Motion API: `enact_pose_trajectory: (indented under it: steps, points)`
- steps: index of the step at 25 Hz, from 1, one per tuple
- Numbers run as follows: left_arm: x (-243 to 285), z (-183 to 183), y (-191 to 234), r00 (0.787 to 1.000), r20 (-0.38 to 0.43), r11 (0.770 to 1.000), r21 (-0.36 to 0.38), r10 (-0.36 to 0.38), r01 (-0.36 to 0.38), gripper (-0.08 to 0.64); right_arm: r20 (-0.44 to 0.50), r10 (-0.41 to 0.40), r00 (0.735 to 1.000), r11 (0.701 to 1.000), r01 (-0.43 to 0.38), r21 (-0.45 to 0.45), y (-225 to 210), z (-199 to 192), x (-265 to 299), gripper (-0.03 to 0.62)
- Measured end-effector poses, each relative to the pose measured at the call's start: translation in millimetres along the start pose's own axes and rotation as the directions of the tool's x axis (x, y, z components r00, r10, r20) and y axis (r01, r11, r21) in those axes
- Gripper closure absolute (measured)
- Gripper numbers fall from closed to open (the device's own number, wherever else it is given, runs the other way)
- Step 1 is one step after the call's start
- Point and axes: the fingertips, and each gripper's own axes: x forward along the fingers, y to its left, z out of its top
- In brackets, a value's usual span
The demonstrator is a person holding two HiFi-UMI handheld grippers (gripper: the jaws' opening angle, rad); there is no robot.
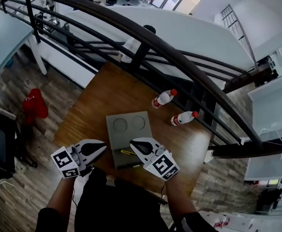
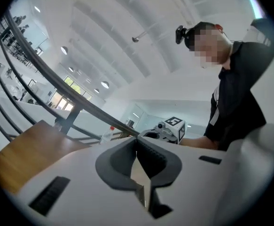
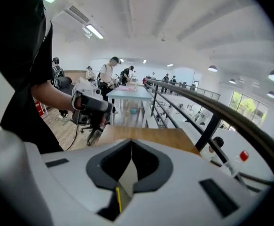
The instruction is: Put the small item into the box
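A grey box (image 1: pixel 128 125) with two round recesses in its top lies on the wooden table (image 1: pixel 102 98). A thin yellow item (image 1: pixel 127 152) rests on the box's near part, just beside my right gripper (image 1: pixel 133 143). That gripper is shut, its jaws meeting in a line with nothing at the tips (image 3: pixel 131 147); a yellow sliver (image 3: pixel 118 199) shows low in the gap at their base. My left gripper (image 1: pixel 103 148) hovers at the box's near left edge, also shut and empty (image 2: pixel 137 147). Each gripper shows in the other's view, the right gripper (image 2: pixel 170 127) and the left gripper (image 3: pixel 92 108).
Two clear bottles with red caps, one (image 1: pixel 164 98) and another (image 1: pixel 183 118), lie at the table's far right side. A dark curved railing (image 1: pixel 145 42) runs behind the table. A red object (image 1: pixel 34 104) sits on the floor to the left.
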Motion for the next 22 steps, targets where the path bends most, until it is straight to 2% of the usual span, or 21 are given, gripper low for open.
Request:
enact_pose_trajectory:
  steps: [4,8,14,17,19,22]
  points:
    - [7,29,-5,0.998,-0.023,0.996,0.065,-0.066,0.068,0.545,0.163,-0.074,0.984,0.997,0.068,0.04,-7,51,-26,0.58]
    - [19,50,-25,0.99,-0.048,0.984,0.115,-0.135,0.14,0.545,0.302,-0.145,0.942,0.989,0.134,0.056,-13,86,-69,0.58]
    - [41,65,-51,0.977,-0.068,0.967,0.147,-0.201,0.209,0.545,0.455,-0.254,0.853,0.967,0.241,0.086,-17,106,-139,0.581]
    - [55,70,-63,0.972,-0.069,0.959,0.162,-0.225,0.233,0.545,0.527,-0.304,0.793,0.951,0.284,0.121,-17,103,-175,0.581]
    - [62,72,-73,0.969,-0.071,0.954,0.175,-0.235,0.244,0.545,0.576,-0.323,0.751,0.945,0.289,0.153,-13,99,-196,0.581]
    - [70,66,-95,0.968,-0.075,0.949,0.19,-0.241,0.251,0.545,0.626,-0.319,0.712,0.948,0.228,0.223,2,83,-223,0.581]
